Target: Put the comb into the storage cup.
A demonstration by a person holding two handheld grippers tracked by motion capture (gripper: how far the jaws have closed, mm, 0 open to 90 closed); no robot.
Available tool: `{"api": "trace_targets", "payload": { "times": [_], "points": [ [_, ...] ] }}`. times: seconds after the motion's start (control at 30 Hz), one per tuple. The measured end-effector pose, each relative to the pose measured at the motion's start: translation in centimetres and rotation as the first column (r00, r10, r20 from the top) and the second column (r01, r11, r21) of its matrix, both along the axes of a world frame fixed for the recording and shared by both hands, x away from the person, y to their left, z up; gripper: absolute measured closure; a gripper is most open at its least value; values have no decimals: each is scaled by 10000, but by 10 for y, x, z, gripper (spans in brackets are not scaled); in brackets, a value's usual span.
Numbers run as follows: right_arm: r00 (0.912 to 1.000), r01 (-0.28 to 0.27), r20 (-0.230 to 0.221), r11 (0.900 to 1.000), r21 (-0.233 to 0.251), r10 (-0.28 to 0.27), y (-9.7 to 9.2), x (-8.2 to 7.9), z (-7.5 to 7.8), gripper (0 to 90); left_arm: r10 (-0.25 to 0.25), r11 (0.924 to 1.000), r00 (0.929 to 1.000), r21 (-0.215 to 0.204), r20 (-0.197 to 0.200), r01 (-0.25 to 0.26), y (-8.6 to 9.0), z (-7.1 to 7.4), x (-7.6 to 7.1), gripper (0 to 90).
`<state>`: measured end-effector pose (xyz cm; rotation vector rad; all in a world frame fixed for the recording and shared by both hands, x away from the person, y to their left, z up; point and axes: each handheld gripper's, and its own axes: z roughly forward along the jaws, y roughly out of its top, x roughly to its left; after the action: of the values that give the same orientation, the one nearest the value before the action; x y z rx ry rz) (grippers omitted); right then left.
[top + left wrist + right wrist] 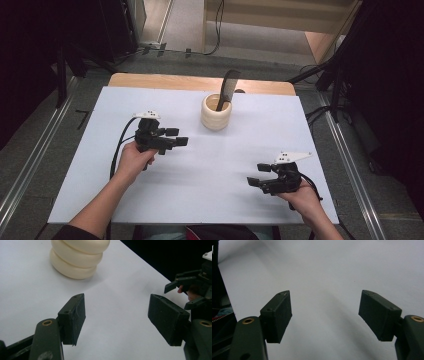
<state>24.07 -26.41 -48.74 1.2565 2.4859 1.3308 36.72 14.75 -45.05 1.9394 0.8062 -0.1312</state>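
A white sheet (200, 170) covers a wooden table (200, 81), whose bare edge shows along the far side. A cream ribbed cup (216, 112) stands on the sheet near that far edge, with a dark comb (228, 89) upright in it. The left gripper (176, 137) hovers just left of the cup and nearer the person, its jaws spread wide with nothing between them. The right gripper (259, 175) sits well apart from the cup, to its right and toward the near edge, its jaws likewise wide and empty. Grey floor (40, 130), metal rails (30, 165) and dark stands surround the table.
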Motion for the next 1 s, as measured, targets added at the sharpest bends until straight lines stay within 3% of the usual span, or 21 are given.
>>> {"api": "trace_targets", "payload": {
  "times": [0.47,1.0],
  "points": [
    [10000,47,-36,10000,2,-47,-1,0,0,246,32,9993,10000,362,26,-33,13,-3,-24,313],
    [10000,47,-66,10000,20,-47,-2,1,-1,245,50,9961,9999,879,-147,-37,23,-12,-40,312]
  ]
}}
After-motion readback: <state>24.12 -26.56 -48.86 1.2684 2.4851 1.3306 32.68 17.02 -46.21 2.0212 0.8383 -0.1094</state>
